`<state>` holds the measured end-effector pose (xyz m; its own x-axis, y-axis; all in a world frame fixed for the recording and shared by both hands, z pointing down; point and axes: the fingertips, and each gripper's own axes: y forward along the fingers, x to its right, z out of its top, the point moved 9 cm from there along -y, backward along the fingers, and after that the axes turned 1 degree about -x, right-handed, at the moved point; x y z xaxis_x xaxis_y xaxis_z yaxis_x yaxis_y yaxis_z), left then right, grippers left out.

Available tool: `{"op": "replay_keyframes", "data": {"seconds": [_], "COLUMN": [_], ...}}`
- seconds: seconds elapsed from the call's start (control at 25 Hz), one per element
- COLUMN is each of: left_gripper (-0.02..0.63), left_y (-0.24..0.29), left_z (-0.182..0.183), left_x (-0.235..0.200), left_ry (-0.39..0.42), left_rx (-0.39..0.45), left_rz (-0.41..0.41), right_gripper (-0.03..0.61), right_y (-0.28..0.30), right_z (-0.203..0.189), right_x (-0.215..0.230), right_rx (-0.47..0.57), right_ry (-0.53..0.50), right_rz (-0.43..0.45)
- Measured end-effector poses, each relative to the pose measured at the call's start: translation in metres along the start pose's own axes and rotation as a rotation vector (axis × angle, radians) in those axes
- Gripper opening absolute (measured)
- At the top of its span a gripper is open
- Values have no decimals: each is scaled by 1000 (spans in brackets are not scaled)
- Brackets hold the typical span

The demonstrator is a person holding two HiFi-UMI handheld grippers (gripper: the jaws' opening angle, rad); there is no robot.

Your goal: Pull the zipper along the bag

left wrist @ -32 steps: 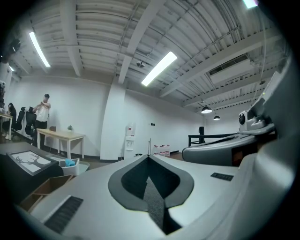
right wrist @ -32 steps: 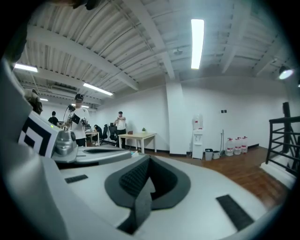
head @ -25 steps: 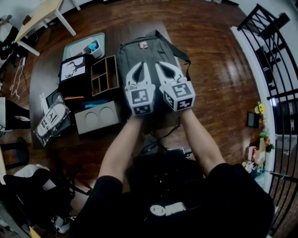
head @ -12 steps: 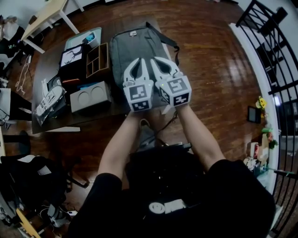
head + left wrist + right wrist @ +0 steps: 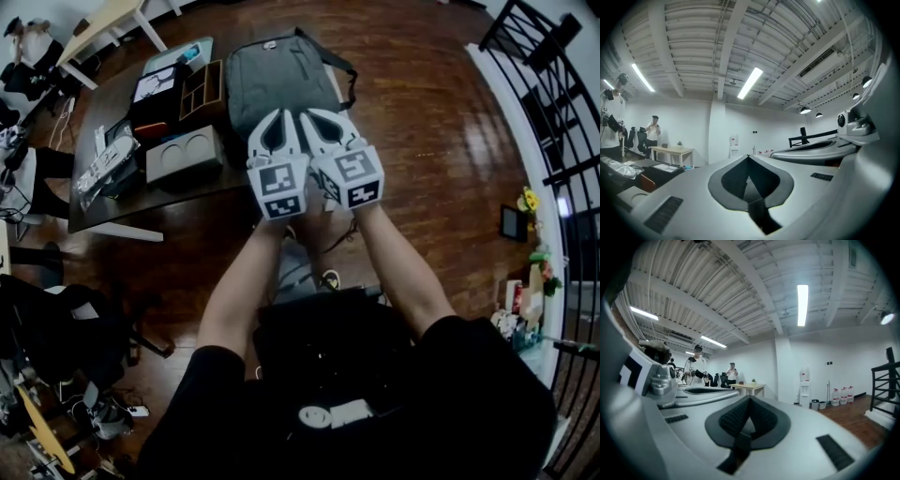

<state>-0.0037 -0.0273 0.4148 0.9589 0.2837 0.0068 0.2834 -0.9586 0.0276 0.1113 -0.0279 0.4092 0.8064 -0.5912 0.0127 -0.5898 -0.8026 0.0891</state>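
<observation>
The grey backpack (image 5: 281, 80) lies flat on the dark table (image 5: 112, 192), its black strap trailing off the right side. No zipper pull can be made out. Both grippers are held side by side in the air, near the table's front edge and short of the bag. The left gripper (image 5: 279, 114) is shut and empty, as is the right gripper (image 5: 311, 114). In the left gripper view the left gripper (image 5: 748, 156) points level into the room with its jaws meeting at a tip. The right gripper (image 5: 750, 397) shows the same in its own view. Neither gripper view shows the bag.
Left of the bag stand a wooden divider box (image 5: 202, 84), a black box (image 5: 155, 94), a grey two-hole box (image 5: 185, 155) and a plastic-wrapped item (image 5: 108, 164). A black railing (image 5: 548, 112) runs along the right. People stand by a pale table (image 5: 747, 388) across the room.
Both grippers have drawn back from over the bag toward the table's front edge and now sit higher. They stayed shut and side by side. The bag has not moved on the table.
</observation>
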Motion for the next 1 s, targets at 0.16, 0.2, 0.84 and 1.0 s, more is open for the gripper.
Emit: {"op": "replay_keyframes", "data": {"seconds": [0.16,0.2,0.84,1.0], "left_gripper": [0,0,0,0], "left_y": [-21,-25,-61,-65], "left_z": [6,8,9,8], "left_x": [-4,-5,-37,-37], "left_ry": [6,7,-24,-24], "left_rx": [6,8,-11,-6], "left_rz": [13,14,-23,-27], "right_gripper": [5,5,5,5], "right_y": [-8,-9,-8,-10], "right_z": [5,7,14,12], "right_x": [-17,-21,-68,-71], "right_rx": [11,14,20,5], "right_ry": [8,8,30,22], "right_rz": [7,6,-49,-56]}}
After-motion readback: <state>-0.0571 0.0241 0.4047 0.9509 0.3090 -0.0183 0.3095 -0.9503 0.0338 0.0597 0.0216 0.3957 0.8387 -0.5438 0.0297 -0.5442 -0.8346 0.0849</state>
